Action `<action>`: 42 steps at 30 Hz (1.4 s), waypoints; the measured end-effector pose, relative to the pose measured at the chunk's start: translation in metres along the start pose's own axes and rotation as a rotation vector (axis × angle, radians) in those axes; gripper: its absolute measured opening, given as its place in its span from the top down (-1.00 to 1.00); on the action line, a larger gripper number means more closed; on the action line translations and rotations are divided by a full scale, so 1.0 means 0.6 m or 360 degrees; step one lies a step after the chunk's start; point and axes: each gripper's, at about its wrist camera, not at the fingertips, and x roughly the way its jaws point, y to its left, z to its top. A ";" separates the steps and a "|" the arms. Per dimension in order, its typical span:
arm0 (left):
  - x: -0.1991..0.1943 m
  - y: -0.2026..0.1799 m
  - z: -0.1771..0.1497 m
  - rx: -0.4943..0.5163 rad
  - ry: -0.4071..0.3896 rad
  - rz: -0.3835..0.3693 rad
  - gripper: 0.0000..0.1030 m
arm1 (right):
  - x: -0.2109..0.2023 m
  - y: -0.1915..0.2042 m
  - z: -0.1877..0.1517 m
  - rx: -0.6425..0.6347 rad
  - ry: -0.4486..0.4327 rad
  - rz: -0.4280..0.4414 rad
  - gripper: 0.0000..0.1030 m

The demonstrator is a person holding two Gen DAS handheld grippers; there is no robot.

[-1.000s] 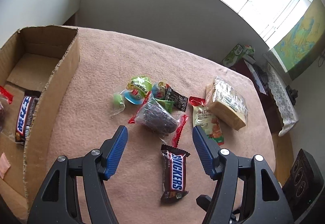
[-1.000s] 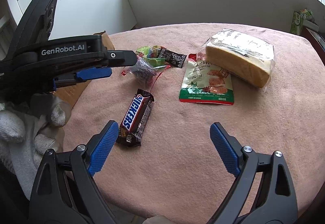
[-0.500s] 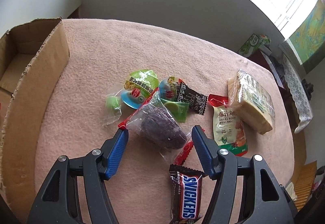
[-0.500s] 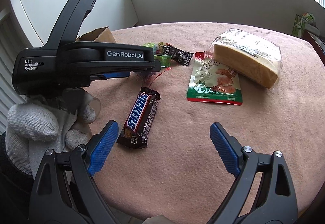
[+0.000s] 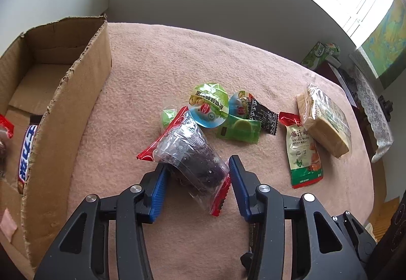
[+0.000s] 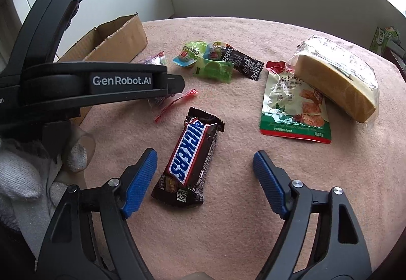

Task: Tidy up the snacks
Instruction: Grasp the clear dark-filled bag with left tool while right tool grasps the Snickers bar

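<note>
A torn-edged cardboard box [image 5: 66, 92] stands at the far left of a pink cloth-covered table [image 5: 177, 56]; inside it lies a bar whose blue lettering is only partly visible. Just right of the box, the left gripper [image 5: 196, 179] has its blue-padded fingers set narrowly around the near end of a clear wrapper with red crimped ends holding a dark cake [image 5: 189, 153]; the pads look close to touching, but a firm hold cannot be confirmed. To do this well, the fingers should probably close on the solid cake, not the loose film, and gently, since it may crush. Beyond it lie a green jelly cup [image 5: 209, 102] with Chinese writing, a green candy [image 5: 238, 129] and a small black packet [image 5: 262, 116]. Nearer, the right gripper [image 6: 204, 178] hovers with fingers wide apart over a brown bar reading "SNICKERS" [image 6: 191, 157]. Further right lie a green-and-red pouch [image 6: 295, 104] printed in Chinese and wrapped sliced bread [image 6: 335, 77]. The left gripper's body reads "GenRobot.AI".
</note>
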 end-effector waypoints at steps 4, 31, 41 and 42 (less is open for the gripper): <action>-0.005 0.006 -0.008 0.0004 -0.0012 -0.0001 0.13 | 0.006 0.003 0.007 -0.0050 0.0002 -0.0045 -0.45; -0.057 0.021 -0.088 0.0041 -0.0052 -0.0104 0.17 | 0.024 -0.017 0.030 -0.0018 0.0028 -0.0052 0.31; -0.081 0.008 -0.096 0.0069 -0.0091 -0.0136 0.18 | -0.011 -0.023 0.016 -0.0004 -0.0015 -0.0017 0.38; -0.085 0.008 -0.096 0.0070 -0.0096 -0.0142 0.18 | -0.016 -0.022 0.015 -0.0014 -0.0024 -0.0021 0.38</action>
